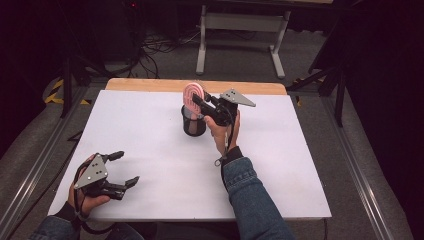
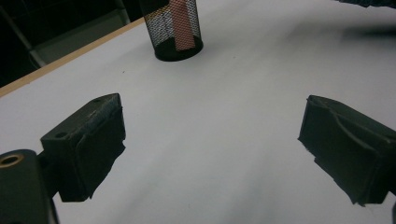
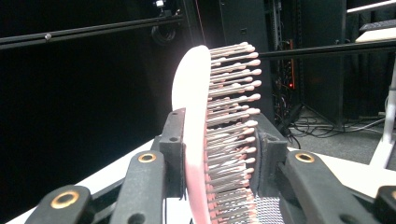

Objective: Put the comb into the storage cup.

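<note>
Right gripper [image 1: 199, 103], seen from the high view, is clamped on a pink hairbrush [image 1: 191, 93] whose handle stands in a black mesh cup [image 1: 194, 123] near the far middle of the white table [image 1: 150, 150], apparently to steady it upright, while the left gripper [image 1: 124, 168] rests spread and empty at the near left corner. From the left gripper view, black pads [image 2: 91, 144] frame bare tabletop, the cup [image 2: 175, 28] well beyond. Along the right gripper view, jaws pinch the brush head [image 3: 205, 126], paddle back and bristle tips, against a dark room of racks and cables.
</note>
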The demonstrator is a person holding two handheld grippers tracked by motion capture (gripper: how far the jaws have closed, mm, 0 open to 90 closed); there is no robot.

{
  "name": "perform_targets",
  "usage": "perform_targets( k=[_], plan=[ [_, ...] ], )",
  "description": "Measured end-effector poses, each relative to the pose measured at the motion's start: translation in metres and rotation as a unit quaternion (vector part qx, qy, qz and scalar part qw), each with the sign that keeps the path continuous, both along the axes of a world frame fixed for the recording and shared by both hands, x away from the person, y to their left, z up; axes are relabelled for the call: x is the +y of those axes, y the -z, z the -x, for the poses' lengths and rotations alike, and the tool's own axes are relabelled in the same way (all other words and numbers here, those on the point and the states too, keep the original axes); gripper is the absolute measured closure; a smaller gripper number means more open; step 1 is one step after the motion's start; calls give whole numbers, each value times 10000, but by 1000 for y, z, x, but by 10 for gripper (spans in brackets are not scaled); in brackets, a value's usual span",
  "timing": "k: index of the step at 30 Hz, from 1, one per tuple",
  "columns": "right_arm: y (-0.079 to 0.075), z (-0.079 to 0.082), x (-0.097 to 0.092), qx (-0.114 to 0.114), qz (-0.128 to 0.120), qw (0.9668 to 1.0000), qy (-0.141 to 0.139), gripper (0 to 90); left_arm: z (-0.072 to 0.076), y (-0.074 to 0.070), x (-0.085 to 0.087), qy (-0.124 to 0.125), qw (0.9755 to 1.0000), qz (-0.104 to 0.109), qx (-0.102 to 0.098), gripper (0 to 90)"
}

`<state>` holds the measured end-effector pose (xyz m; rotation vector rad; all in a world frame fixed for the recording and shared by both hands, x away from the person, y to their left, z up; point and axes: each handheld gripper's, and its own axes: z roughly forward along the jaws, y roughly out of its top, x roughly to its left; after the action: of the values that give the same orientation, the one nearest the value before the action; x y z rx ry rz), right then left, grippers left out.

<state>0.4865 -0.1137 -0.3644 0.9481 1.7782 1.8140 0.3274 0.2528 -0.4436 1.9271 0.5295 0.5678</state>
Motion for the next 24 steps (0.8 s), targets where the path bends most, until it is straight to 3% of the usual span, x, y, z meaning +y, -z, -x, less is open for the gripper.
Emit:
perform_targets(
  k=[13,24],
  plan=[
    [0,-7,-7,103,171,9996,220,622,0,0,-1,-22,10000,-10,17,81],
    [1,-14,-12,44,389,9981,481,600,-1,0,1,-44,10000,12,17,81]
  ],
)
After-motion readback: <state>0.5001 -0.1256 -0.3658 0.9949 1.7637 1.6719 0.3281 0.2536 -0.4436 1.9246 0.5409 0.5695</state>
